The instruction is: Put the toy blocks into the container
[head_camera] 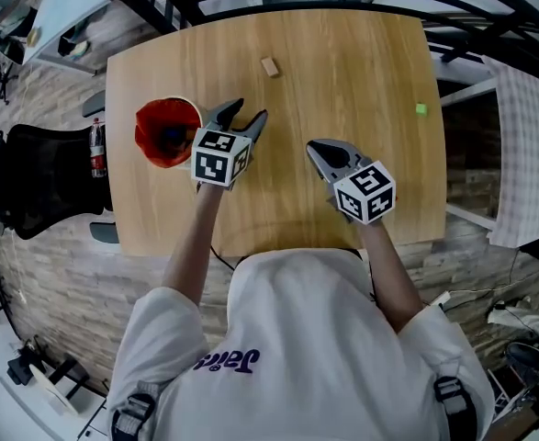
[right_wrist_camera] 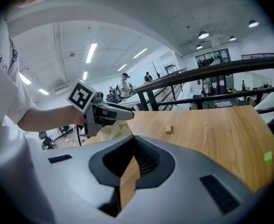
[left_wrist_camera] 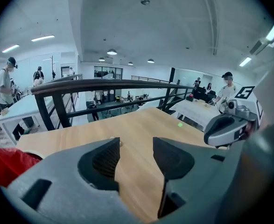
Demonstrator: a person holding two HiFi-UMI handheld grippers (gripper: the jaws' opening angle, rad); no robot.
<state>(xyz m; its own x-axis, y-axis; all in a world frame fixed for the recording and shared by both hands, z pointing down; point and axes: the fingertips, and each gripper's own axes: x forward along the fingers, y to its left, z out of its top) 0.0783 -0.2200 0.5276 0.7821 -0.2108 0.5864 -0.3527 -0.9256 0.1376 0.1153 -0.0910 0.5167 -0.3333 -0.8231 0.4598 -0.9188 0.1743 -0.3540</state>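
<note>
The white shirt point(head_camera: 297, 338) fills the bottom. At left, the red container point(head_camera: 166, 132) sits near the table point(head_camera: 342, 209) edge, with the left gripper point(head_camera: 251, 108) beside it, jaws apart, empty. Upper centre lies a tan block point(head_camera: 269, 66). The right gripper point(head_camera: 311, 145) has its jaws pressed together, empty. A green block point(head_camera: 421, 109) lies at right. A careless left swing might topple the container.

Lighting is bright and even, cast from overhead by ceiling strip lights point(right_wrist_camera: 91, 52) at 10 o'clock and round downlights point(left_wrist_camera: 111, 52) at 12 o'clock. The table point(head_camera: 342, 81) carries only faint, soft shadows and no harsh glare. Both gripper views show heavy fisheye bending with black corners. The nearest surfaces are slightly soft. The head view bows at 3 and 9 o'clock.
</note>
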